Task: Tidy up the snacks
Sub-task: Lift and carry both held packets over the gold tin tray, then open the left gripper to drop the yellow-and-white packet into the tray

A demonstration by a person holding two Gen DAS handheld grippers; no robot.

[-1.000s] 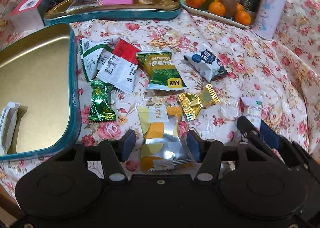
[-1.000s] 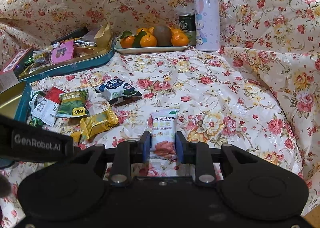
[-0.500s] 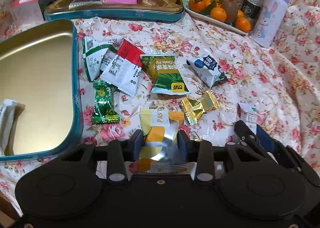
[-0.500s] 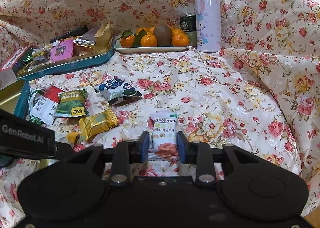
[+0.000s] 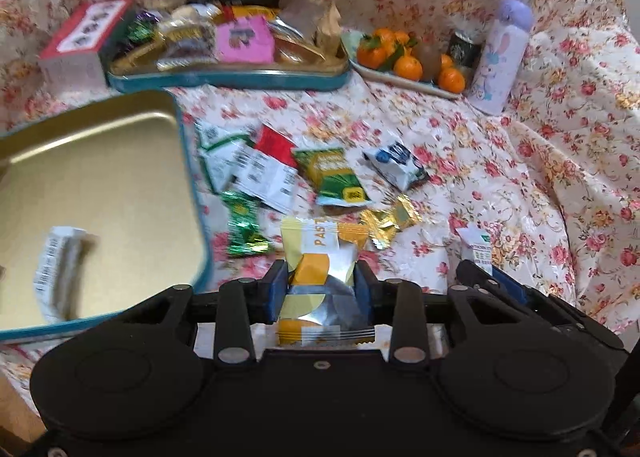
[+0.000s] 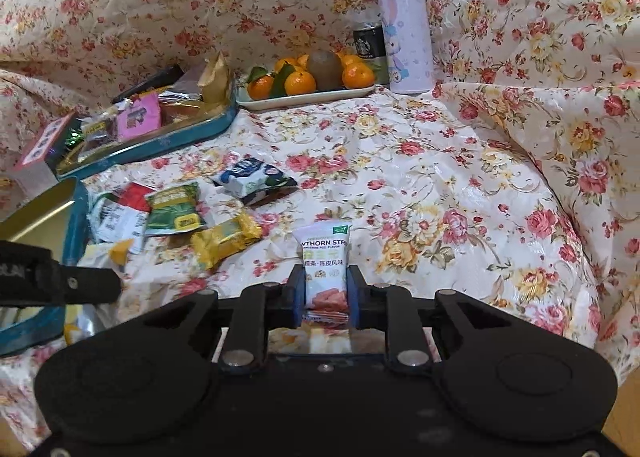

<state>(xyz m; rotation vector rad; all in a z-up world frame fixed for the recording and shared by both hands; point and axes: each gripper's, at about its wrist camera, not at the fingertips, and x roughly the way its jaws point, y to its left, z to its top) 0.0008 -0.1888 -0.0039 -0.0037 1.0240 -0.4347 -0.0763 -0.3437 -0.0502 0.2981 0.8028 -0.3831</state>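
**Gripping one snack in each tool**

Looking along my left tool [image 5: 320, 289], I saw its blue pads pressed on both sides of a yellow and silver packet [image 5: 318, 277], so it was clamped on that snack, with the packet's top sticking out forward above the flowered cloth [image 5: 460, 161]. My right tool [image 6: 326, 293] was pinched nearly shut on a small white hawthorn strip packet [image 6: 324, 265], which stood upright between its pads.

Just past the left tool lay the loose snacks on the cloth: a green foil candy [image 5: 242, 227], a gold wrapper [image 5: 386, 223], a green packet [image 5: 336, 177], a red and white packet [image 5: 266, 169] overlapping a white and green one, and a blue and white packet [image 5: 396, 163] a little further out. To the left of them sat the open gold tin [image 5: 100, 185] with its teal rim, and one white packet [image 5: 60, 269] lay inside it near the front.

Beyond the loose snacks, a second teal tin [image 5: 224, 79] was heaped with more wrappers, a pink packet [image 5: 244, 39] among them, and a red-topped box [image 5: 76, 45] stood just beside it. Farthest back, a tray of oranges [image 5: 404, 61] sat next to a dark can [image 5: 462, 49] and a lilac bottle [image 5: 500, 57].
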